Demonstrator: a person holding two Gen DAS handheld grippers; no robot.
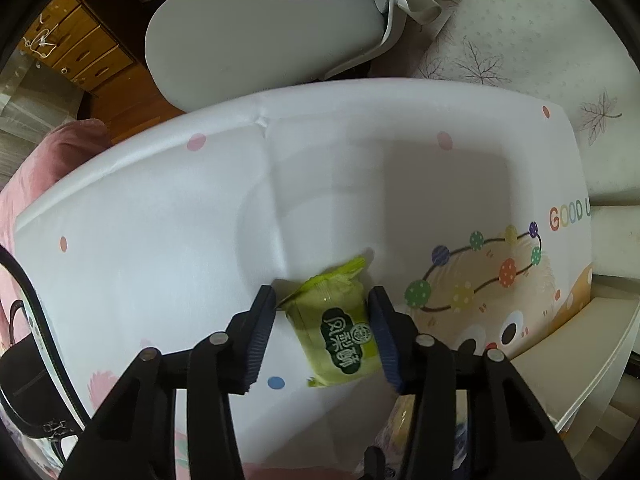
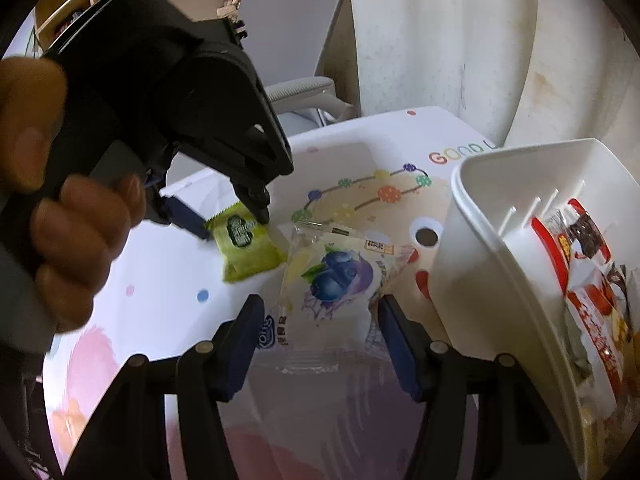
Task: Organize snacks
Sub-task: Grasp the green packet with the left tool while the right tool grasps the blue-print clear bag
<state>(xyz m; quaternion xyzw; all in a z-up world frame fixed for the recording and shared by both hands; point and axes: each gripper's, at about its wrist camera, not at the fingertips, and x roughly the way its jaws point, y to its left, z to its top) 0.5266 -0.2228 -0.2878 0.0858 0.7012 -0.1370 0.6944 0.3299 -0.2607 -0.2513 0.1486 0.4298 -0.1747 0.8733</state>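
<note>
Green snack pack (image 1: pixel 340 322): sealed pillow pouch, dark round label; lies flat on the white table
Blueberry snack pack (image 2: pixel 332 280): clear-edged pouch, blueberry print; lies flat, just beside the green one
White bin (image 2: pixel 480 240): tilted; holds red-wrapped snacks (image 2: pixel 588 280)

"GOOD" on the white table (image 1: pixel 568 216); "凤梨酥" on the green packet (image 1: pixel 340 320)
</note>
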